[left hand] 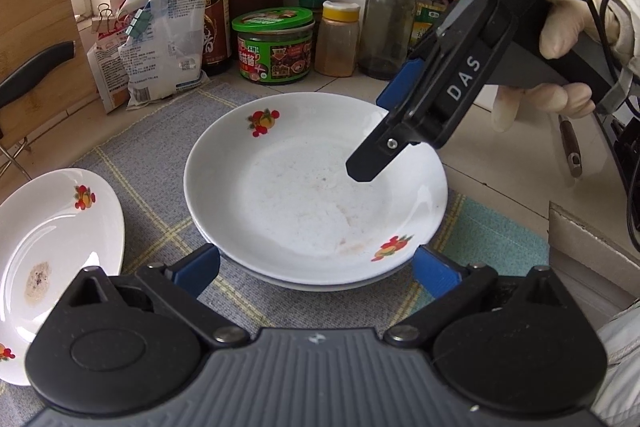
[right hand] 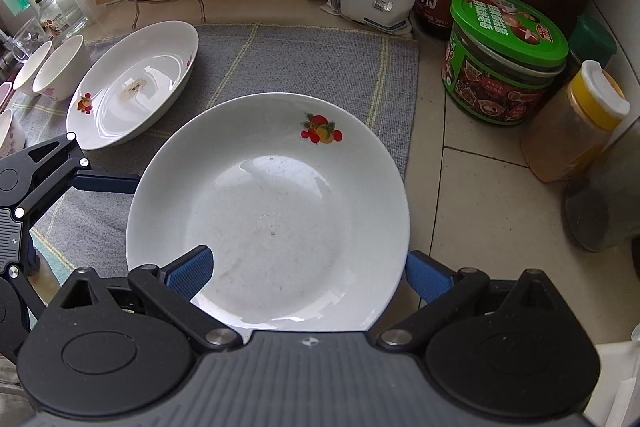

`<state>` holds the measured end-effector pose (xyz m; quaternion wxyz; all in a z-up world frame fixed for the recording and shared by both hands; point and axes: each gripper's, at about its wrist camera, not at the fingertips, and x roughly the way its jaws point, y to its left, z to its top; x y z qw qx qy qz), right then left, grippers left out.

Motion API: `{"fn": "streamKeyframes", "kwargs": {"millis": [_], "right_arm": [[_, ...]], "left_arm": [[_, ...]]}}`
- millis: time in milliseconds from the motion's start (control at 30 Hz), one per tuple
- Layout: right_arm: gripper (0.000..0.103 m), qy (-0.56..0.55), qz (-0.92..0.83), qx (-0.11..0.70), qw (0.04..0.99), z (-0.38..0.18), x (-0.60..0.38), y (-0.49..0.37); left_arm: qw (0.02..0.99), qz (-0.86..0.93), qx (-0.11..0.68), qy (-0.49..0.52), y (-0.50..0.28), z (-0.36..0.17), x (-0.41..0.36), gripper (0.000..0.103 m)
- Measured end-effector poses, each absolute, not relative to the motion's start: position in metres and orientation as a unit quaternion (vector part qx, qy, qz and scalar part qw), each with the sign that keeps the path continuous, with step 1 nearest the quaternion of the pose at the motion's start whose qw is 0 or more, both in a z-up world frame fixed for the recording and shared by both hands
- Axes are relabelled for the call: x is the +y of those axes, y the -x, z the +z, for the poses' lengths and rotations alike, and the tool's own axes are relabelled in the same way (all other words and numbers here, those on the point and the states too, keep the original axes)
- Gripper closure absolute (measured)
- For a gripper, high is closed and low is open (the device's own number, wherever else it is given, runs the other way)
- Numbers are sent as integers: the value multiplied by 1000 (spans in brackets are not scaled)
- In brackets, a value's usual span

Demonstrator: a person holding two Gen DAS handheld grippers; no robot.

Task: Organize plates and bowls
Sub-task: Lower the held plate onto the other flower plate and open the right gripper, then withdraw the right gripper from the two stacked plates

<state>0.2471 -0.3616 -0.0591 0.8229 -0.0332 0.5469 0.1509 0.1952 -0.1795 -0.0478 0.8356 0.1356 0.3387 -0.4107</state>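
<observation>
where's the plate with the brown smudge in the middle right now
The smudged plate sits on the grey mat, left of the stacked plates, with small white bowls just beyond it.

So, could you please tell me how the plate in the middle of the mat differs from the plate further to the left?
The middle plate sits on top of another plate; the left plate rests alone on the mat. The left plate has a small dried patch of residue at its centre; the middle plate shows only faint smears. The middle plate lies between both hand-held grippers; the left plate is away from them. Both are white with fruit motifs.

Stacked fruit-print plates point(left hand: 316, 187) on mat
</observation>
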Motion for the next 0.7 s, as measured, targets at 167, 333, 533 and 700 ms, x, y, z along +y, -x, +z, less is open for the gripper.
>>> {"fn": "streamKeyframes", "kwargs": {"millis": [167, 333, 533, 700], "right_arm": [[0, 54, 153, 527, 834, -54, -355, -243], [0, 123, 141, 489, 852, -48, -338, -234], [0, 192, 140, 441, 865, -41, -316, -222], [0, 180, 151, 435, 869, -39, -306, -218]], "left_arm": [[848, -393, 330, -131, -196, -43, -174, 1], [859, -382, 319, -123, -193, -35, -167, 1], [873, -360, 311, -110, -186, -28, -156, 1], [889, -324, 309, -99, -178, -23, -143, 1]]}}
